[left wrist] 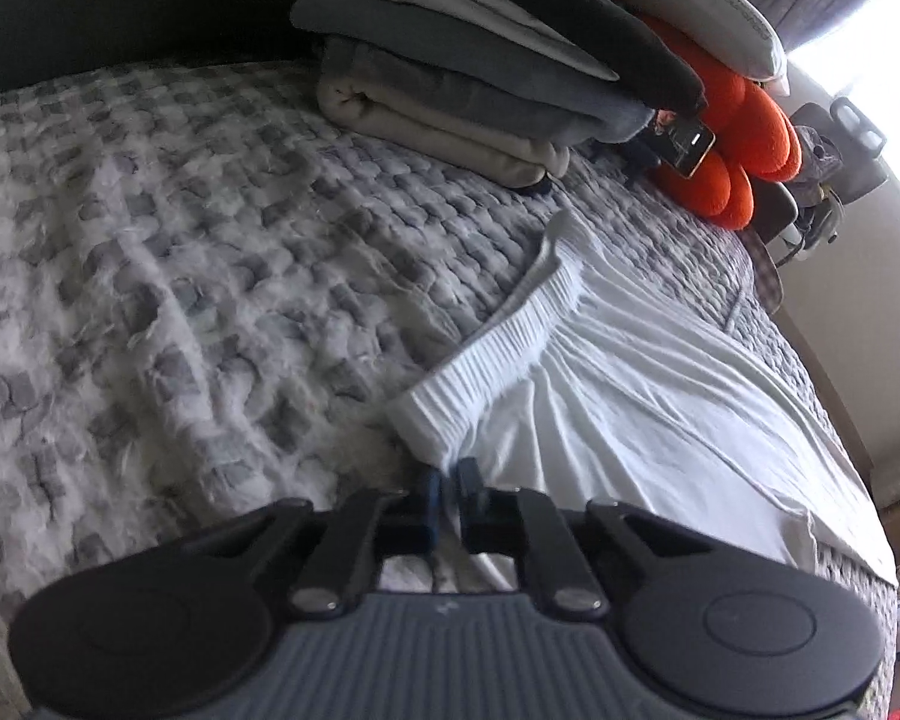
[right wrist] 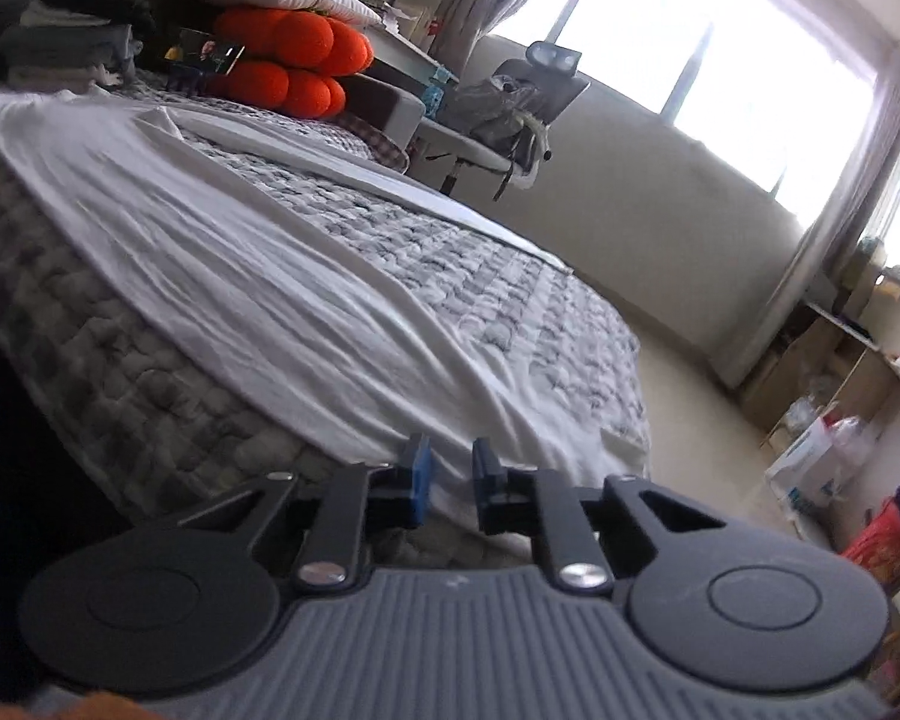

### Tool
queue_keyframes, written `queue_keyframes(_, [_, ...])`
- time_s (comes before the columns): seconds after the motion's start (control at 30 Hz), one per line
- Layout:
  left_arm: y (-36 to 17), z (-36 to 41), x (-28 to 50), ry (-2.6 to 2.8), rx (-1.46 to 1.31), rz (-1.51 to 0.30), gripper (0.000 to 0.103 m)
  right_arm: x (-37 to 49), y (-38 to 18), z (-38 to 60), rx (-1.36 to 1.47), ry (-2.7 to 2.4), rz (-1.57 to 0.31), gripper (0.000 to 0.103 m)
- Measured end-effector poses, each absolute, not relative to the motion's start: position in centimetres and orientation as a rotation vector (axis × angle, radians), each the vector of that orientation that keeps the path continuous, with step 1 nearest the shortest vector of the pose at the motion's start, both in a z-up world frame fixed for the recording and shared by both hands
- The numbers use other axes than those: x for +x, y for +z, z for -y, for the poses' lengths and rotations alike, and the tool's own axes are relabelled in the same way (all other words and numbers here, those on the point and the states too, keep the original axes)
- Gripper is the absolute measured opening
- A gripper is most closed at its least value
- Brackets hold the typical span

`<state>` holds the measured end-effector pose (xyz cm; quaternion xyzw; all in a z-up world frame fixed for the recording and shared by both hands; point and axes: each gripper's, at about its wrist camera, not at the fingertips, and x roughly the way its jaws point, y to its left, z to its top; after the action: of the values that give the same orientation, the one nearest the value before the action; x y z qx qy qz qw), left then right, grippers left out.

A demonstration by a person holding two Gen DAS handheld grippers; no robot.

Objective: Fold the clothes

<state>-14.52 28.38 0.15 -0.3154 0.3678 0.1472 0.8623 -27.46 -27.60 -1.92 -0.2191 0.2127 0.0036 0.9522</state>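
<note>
A white garment point(left wrist: 630, 384) with a ribbed elastic waistband lies flat on the grey-and-white quilted bed point(left wrist: 180, 240). My left gripper point(left wrist: 450, 480) sits at the near corner of the waistband, its blue pads pinched together with white cloth between them. In the right wrist view the same garment point(right wrist: 240, 264) stretches along the bed's near edge. My right gripper point(right wrist: 453, 474) is at its near hem. Its jaws stand a little apart with the white cloth in the gap, and the pads do not visibly press on it.
A stack of folded grey and beige clothes point(left wrist: 480, 78) stands at the bed's far end, beside an orange cushion point(left wrist: 744, 126) with a phone point(left wrist: 687, 147) leaning on it. Beyond the bed point(right wrist: 480, 276) are an office chair point(right wrist: 510, 102), a bright window and bags on the floor point(right wrist: 822, 456).
</note>
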Motion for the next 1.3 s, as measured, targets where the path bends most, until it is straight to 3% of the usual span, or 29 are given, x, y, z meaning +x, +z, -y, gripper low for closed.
queue_keyframes(0.2, [0.6, -28.2, -14.7, 0.310, -0.630, -0.771, 0.003, -26.7, -1.7, 27.7, -0.431, -0.022, -0.439, 0.014])
queue_keyframes(0.3, [0.8, -28.5, -15.2, 0.314, -0.643, -0.762, 0.002, -26.7, -1.6, 27.6, -0.434, -0.020, -0.454, 0.023])
queue_keyframes(0.43, [1.0, -28.3, -15.4, 0.312, -0.625, -0.750, 0.002, -27.4, -1.3, 27.7, -0.423, 0.013, -0.482, 0.025])
queue_keyframes(0.57, [1.0, -28.6, -15.4, 0.312, -0.629, -0.748, 0.003, -28.9, -1.1, 27.8, -0.491, 0.052, -0.526, 0.044])
queue_keyframes(0.97, [2.1, -28.2, -15.8, 0.294, -0.587, -0.696, 0.002, -27.8, -1.9, 27.0, -0.667, -0.016, -0.511, 0.050])
queue_keyframes(1.03, [2.5, -28.1, -16.0, 0.287, -0.569, -0.674, 0.002, -27.9, -2.0, 27.3, -0.667, -0.005, -0.500, 0.043])
queue_keyframes(1.1, [2.7, -28.2, -16.2, 0.282, -0.576, -0.668, 0.002, -28.3, -2.1, 27.6, -0.648, 0.014, -0.491, 0.018])
queue_keyframes(1.2, [2.7, -28.3, -16.0, 0.279, -0.583, -0.670, 0.002, -28.7, -2.5, 27.9, -0.661, 0.003, -0.471, 0.015])
queue_keyframes(1.3, [2.9, -27.8, -15.8, 0.275, -0.554, -0.665, 0.002, -28.6, -2.4, 28.5, -0.607, 0.015, -0.458, 0.001])
